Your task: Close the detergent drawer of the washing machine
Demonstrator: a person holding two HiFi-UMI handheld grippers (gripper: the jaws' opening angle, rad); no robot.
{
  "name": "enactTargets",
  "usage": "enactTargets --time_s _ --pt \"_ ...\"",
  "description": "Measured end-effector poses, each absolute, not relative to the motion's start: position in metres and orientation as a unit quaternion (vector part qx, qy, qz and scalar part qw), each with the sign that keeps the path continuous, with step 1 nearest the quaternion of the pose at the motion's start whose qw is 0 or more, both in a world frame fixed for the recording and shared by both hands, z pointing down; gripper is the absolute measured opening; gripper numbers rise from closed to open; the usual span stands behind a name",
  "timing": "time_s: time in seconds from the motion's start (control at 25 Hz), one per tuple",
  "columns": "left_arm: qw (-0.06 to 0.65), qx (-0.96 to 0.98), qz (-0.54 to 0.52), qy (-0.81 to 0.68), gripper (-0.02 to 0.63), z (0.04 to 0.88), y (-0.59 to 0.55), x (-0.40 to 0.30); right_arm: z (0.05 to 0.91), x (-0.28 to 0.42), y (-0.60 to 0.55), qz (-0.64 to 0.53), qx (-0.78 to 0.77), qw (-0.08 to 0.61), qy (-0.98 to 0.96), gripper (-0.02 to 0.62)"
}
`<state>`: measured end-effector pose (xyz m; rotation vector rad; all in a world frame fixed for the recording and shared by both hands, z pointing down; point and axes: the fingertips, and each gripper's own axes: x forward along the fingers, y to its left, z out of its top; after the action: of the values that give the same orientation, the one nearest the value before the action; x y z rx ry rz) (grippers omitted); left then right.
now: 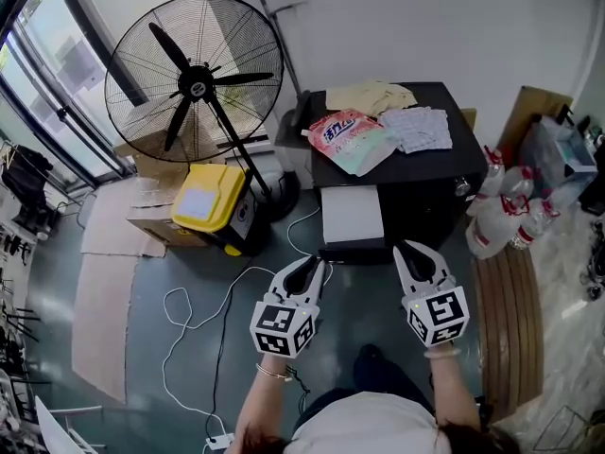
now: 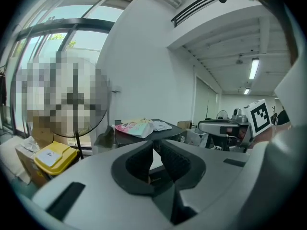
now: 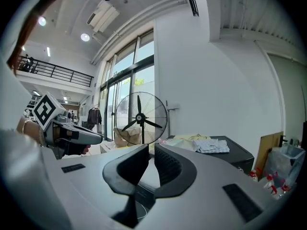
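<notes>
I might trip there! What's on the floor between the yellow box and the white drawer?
Head view shows the fan's dark base and a white cable between them.
</notes>
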<state>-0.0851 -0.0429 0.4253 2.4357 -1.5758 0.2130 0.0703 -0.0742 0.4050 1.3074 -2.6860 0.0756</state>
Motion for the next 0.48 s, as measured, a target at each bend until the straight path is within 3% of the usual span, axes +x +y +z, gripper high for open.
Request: enactTargets --time_s 0.48 --pt "0.146 0.806 0.125 -0.56 0.101 0.494 -0.071 -0.107 0.475 0.074 -0.107 0.066 0.41 0.134 -0.9 0.069"
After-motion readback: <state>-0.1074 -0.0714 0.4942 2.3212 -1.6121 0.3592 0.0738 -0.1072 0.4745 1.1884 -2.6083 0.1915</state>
